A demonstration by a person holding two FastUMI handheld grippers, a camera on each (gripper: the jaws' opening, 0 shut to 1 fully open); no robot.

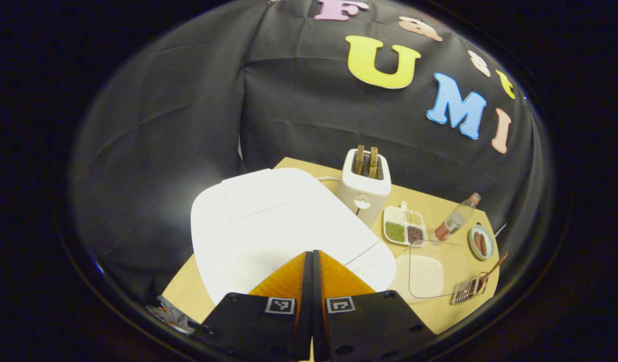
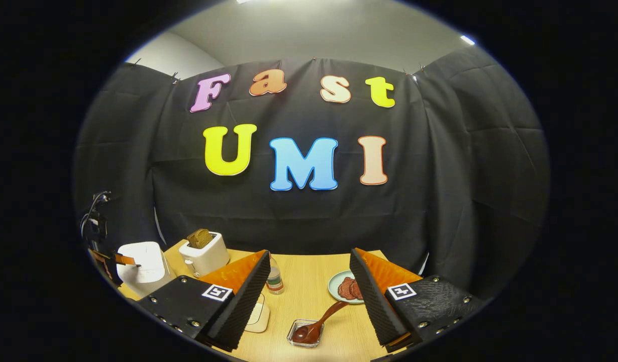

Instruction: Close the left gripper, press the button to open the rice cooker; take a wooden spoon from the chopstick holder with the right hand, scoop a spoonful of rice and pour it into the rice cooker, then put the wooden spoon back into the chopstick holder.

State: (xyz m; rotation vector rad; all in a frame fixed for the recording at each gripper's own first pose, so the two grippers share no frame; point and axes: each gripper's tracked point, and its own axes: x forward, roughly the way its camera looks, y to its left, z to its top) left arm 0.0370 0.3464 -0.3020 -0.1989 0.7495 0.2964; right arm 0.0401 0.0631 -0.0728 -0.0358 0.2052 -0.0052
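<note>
Progress is early: the left gripper [image 1: 312, 261] is clenched over the still-shut rice cooker [image 1: 279, 226] at the desk's left edge, perhaps touching it. Right gripper [image 2: 309, 296] gapes above the wooden spoon [image 2: 316, 326] in its holder [image 2: 295, 338], ungrasped.

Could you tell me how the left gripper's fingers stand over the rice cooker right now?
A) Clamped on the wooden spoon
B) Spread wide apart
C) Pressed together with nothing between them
C: in the left gripper view the left gripper has its two fingers meeting edge to edge above the white rice cooker lid.
</note>
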